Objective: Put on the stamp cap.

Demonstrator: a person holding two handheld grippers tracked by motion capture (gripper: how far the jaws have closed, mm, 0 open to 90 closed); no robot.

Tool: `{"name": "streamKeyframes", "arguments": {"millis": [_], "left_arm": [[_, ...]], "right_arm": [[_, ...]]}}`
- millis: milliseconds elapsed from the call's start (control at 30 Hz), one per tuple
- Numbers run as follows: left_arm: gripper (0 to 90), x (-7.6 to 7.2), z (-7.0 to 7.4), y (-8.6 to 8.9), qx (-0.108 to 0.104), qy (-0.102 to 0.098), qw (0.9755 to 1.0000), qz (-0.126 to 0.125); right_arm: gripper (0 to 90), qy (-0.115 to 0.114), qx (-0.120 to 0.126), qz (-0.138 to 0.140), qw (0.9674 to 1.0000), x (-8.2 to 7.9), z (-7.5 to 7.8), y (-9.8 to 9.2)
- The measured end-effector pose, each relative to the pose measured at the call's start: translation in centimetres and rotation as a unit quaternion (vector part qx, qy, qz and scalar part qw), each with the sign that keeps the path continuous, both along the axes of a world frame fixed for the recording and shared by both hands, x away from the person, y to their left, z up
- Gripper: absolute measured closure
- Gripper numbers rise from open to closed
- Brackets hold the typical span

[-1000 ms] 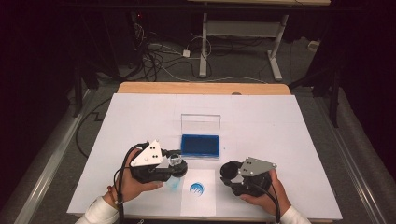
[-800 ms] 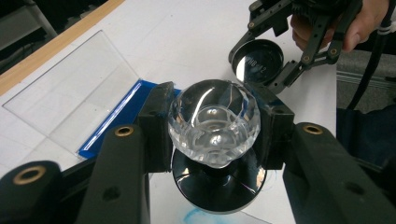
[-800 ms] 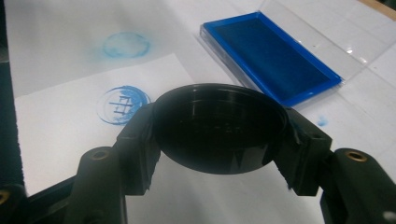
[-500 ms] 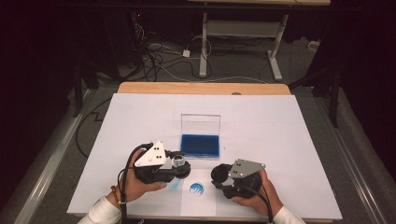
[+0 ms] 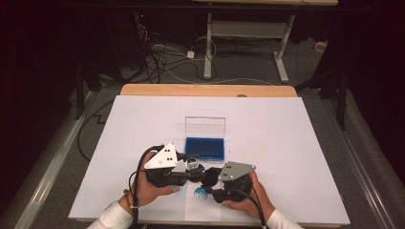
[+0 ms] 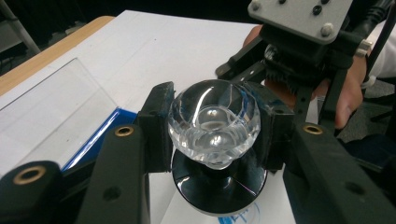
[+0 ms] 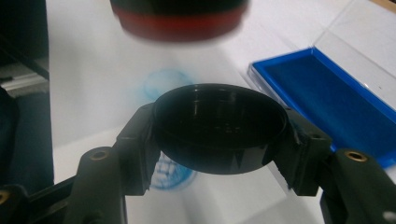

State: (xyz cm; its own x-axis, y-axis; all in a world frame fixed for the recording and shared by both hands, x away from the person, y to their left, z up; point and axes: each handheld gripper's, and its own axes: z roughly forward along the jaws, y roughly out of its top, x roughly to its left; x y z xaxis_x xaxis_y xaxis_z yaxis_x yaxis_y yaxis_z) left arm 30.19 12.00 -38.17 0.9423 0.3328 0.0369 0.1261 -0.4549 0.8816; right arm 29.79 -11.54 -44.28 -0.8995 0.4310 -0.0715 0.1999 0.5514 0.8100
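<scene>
Done: we see blue prints [image 5: 199, 192] on the paper [image 5: 286, 143] | Now: left gripper [image 6: 212, 128] clamps the stamp [image 6: 213, 122] near-centre, right gripper [image 7: 219, 135] clamps its cap [image 7: 219, 128] beside it | Left: we judge capping remains, ink pad [image 5: 205, 148] open.

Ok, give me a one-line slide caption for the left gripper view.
Left gripper clamps the stamp by its clear faceted knob, beside the open blue ink pad.

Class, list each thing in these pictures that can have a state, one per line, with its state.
Clear faceted-glass-handled stamp: held, off the paper.
Round black cap: off the stamp, held.
Blue ink pad box: clear lid open.
Left claw: shut on stamp.
Right claw: shut on cap.
</scene>
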Motion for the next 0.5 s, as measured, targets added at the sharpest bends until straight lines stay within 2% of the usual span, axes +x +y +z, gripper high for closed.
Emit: {"name": "streamKeyframes", "arguments": {"millis": [200, 300, 433, 500], "left_arm": [[54.5, 0.1, 0.1, -0.4, -0.011, -0.001, 0.9999, 0.0], [54.5, 0.2, 0.0, -0.5, -0.009, -0.006, 0.9999, -0.001], [54.5, 0.5, -0.2, -0.2, -0.022, 0.001, 0.9998, 0.001], [54.5, 0.5, -0.3, -0.3, -0.016, -0.002, 0.9999, 0.002]], "right_arm": [[38.7, 0.004, 0.02, 0.003, 0.9998, 0.1, 0.2, 1.0], [38.7, 0.005, 0.029, 0.003, 0.9996, 0.1, 0.3, 1.3], [38.7, 0.007, 0.043, 0.002, 0.9991, 0.1, 0.6, 1.6], [38.7, 0.009, 0.047, 0.002, 0.9989, 0.1, 0.6, 1.6]]}}
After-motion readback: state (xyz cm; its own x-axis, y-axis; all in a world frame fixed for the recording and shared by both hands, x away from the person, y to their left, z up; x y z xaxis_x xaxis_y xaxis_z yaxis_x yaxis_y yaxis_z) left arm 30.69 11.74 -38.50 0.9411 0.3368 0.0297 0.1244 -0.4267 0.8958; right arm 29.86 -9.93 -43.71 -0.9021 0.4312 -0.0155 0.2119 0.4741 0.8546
